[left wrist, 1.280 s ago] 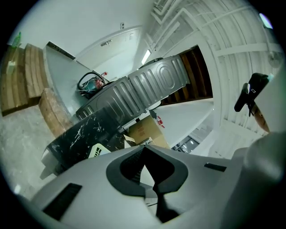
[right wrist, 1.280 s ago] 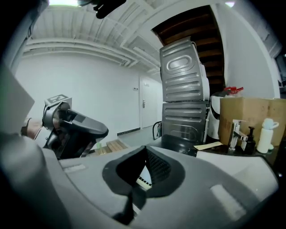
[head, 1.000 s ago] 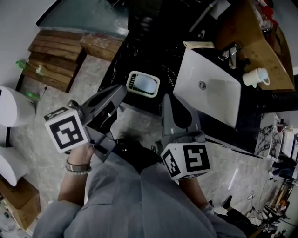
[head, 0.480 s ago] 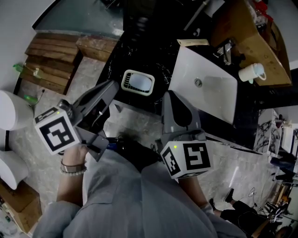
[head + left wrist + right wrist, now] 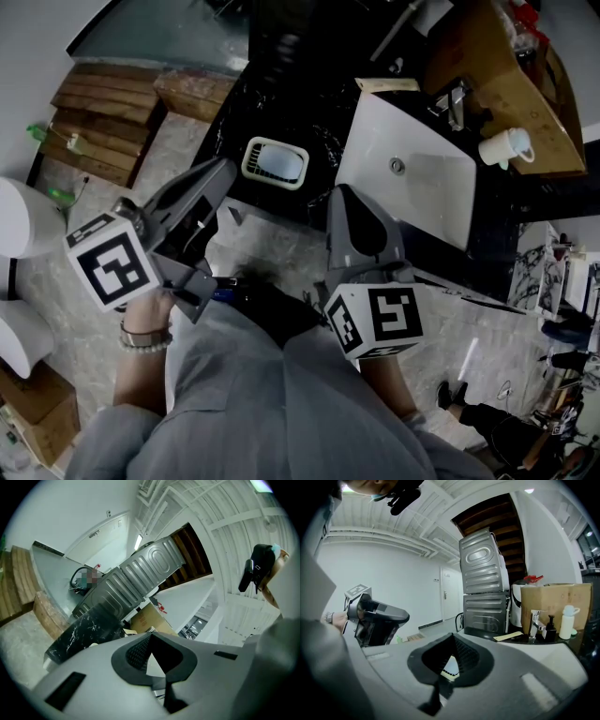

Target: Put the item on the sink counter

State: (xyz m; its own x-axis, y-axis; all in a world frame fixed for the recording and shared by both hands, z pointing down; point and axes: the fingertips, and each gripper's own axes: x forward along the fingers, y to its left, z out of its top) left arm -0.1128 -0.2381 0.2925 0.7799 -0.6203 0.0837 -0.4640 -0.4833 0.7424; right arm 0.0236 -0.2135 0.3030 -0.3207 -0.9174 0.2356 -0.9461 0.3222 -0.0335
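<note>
While looking steeply down in the head view, can see the dish (image 5: 276, 162) lying flat on the black counter (image 5: 281, 94), just left of the white sink (image 5: 441, 187) and apart from it. Pale rim, bluish inside; cannot tell whether anything lies in it. Beyond the sink, a tap (image 5: 457, 98), a white cup (image 5: 506, 147) and a cardboard box (image 5: 497, 66). Off to the left, wooden steps (image 5: 103, 122).

Nearer, holding the left gripper (image 5: 223, 171) out over the marble floor (image 5: 272, 248), tip near the counter's edge, close beside the dish but not touching it. Holding the right gripper (image 5: 343, 195) alongside, tip near the sink's front corner, also clear of the dish.

In the left gripper view, jaws pressed together at the tips, nothing between them. Same in the right gripper view: jaws closed on each other, empty, with the left gripper in sight at the left, and the tap, a dark bottle (image 5: 551, 629) and the cup on the counter at the right.
</note>
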